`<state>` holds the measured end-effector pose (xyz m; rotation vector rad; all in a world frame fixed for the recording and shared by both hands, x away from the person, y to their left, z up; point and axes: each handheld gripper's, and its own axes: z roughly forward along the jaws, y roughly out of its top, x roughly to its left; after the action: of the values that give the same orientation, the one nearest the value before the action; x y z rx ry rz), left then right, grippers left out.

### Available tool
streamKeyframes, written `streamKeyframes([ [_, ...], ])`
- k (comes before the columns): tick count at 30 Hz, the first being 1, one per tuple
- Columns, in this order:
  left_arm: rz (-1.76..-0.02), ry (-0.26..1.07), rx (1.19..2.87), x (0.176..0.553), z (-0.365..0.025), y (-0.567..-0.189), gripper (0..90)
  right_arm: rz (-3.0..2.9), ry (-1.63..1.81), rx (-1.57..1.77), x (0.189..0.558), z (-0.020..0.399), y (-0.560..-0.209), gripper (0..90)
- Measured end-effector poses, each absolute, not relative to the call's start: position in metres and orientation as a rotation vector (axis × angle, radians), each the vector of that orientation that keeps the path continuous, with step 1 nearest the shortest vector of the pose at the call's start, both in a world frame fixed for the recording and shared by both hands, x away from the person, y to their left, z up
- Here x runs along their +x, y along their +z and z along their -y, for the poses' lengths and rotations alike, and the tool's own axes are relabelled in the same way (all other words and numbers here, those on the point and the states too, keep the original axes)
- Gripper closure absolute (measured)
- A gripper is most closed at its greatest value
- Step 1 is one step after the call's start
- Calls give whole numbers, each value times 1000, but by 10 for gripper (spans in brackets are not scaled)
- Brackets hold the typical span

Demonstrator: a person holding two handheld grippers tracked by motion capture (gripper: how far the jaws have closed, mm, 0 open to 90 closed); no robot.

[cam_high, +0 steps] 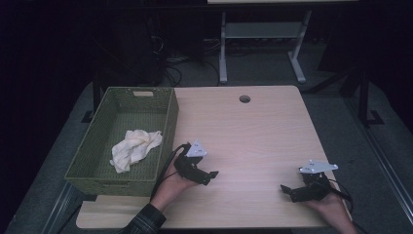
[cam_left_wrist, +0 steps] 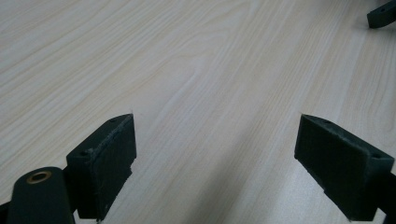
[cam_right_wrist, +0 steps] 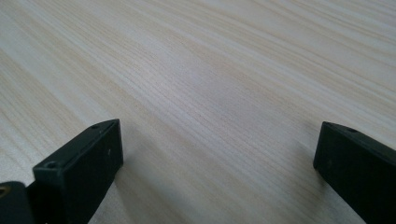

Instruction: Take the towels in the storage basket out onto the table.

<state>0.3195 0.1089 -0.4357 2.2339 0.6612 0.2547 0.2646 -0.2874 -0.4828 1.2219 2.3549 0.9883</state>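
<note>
Two tools rest low at the near edge of the desk (cam_high: 253, 131), one in each of the person's hands, and both stand released: in the left gripper view the left tool (cam_left_wrist: 215, 154) shows its two black pads spread wide with nothing but pale wood grain between them, and the right gripper view shows the same of the right tool (cam_right_wrist: 219, 163). From above, the left tool (cam_high: 207, 176) points rightward just beside the basket, while the right tool (cam_high: 287, 190) lies well apart from it near the desk's right edge and points leftward, so the two face each other across bare wood; the tip of the right one shows in the far corner of the left gripper view. Held this way, with jaws parted and empty, they look parked rather than at work, which suggests the job is finished or paused. Farther off to the left sits a green woven basket (cam_high: 168, 129), half overhanging the desk's left side, and inside it on the floor of the basket lies a crumpled cream cloth (cam_high: 134, 147), loose and untouched by either tool. Beyond that, a round cable hole (cam_high: 244, 99) marks the far edge of the desk.
</note>
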Motion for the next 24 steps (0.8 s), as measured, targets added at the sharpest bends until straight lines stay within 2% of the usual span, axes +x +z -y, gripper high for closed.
streamKeyframes([
  [24, -655, 245, 2231, 324, -109, -414, 121, -2355, 989, 1218, 265, 288, -483, 10],
])
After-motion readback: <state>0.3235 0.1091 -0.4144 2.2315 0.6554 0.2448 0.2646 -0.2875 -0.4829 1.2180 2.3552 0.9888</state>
